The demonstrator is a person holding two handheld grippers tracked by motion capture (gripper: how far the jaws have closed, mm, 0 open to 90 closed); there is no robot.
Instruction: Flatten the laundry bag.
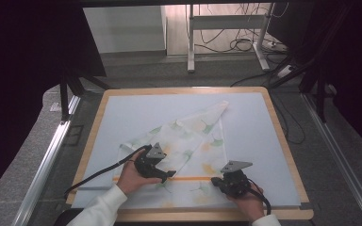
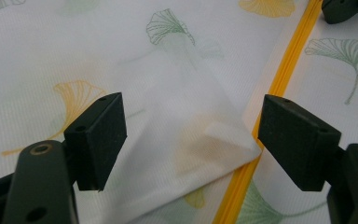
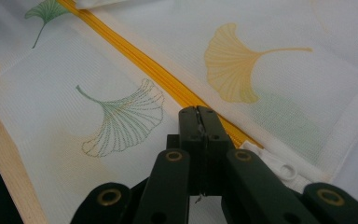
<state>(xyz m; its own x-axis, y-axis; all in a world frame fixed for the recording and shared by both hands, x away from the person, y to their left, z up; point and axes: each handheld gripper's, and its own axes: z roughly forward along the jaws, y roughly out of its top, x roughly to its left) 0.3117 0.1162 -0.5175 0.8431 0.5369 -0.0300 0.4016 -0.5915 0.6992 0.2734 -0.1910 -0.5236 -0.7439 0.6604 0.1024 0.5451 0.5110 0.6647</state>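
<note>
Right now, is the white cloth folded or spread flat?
Folded: one corner of the cloth lies turned over onto it, reaching the yellow zipper.

High view looks down; both gripper views closely share the yellow zipper (image 2: pixel 279 74).

**Folded mesh bag on the padded table**

A white mesh laundry bag printed with ginkgo leaves (image 1: pixel 188 141) lies on the pale blue mat (image 1: pixel 250 117) covering the wooden-edged table (image 1: pixel 283 141). Its far corner points toward the table's back right. A folded flap overlaps the bag's near part, its tip just beside the yellow zipper (image 1: pixel 193 178), which runs left to right near the front edge.
</note>
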